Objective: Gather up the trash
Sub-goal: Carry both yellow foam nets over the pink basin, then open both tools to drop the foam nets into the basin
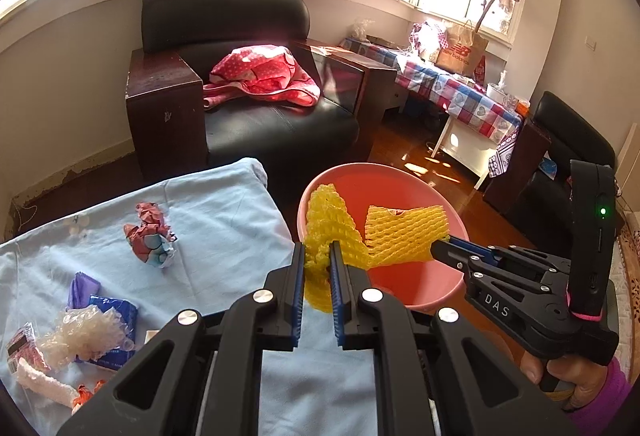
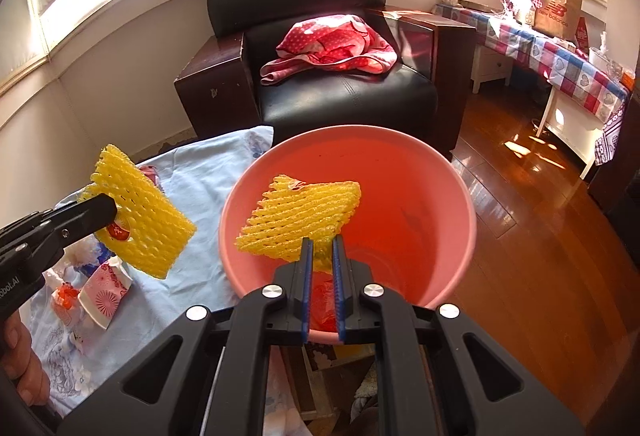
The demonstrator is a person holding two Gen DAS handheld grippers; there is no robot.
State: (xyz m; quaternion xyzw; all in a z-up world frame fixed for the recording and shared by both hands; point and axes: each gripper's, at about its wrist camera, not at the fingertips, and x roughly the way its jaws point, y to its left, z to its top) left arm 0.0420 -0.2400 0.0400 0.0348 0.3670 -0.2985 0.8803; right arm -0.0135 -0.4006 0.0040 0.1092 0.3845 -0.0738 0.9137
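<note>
My left gripper (image 1: 318, 250) is shut on a yellow foam fruit net (image 1: 326, 232), held at the near left rim of the pink bucket (image 1: 344, 170). In the right wrist view that left gripper (image 2: 110, 214) and its net (image 2: 140, 220) hang over the blue-clothed table, left of the bucket. My right gripper (image 2: 322, 246) is shut on a second yellow foam net (image 2: 300, 216) above the bucket's (image 2: 400, 140) open mouth. From the left wrist view the right gripper (image 1: 434, 248) reaches in from the right with its net (image 1: 404, 232) over the bucket. Inside the bucket I see only its bare floor.
On the light blue tablecloth (image 1: 224, 220) lie a crumpled wrapper (image 1: 150, 234), a blue packet (image 1: 112, 308), clear plastic wrap (image 1: 84, 332) and a pink foam strip (image 1: 44, 382). A pink paper packet (image 2: 106, 292) lies nearer. Behind stands a black armchair (image 1: 260, 124) with a red cloth (image 1: 260, 76).
</note>
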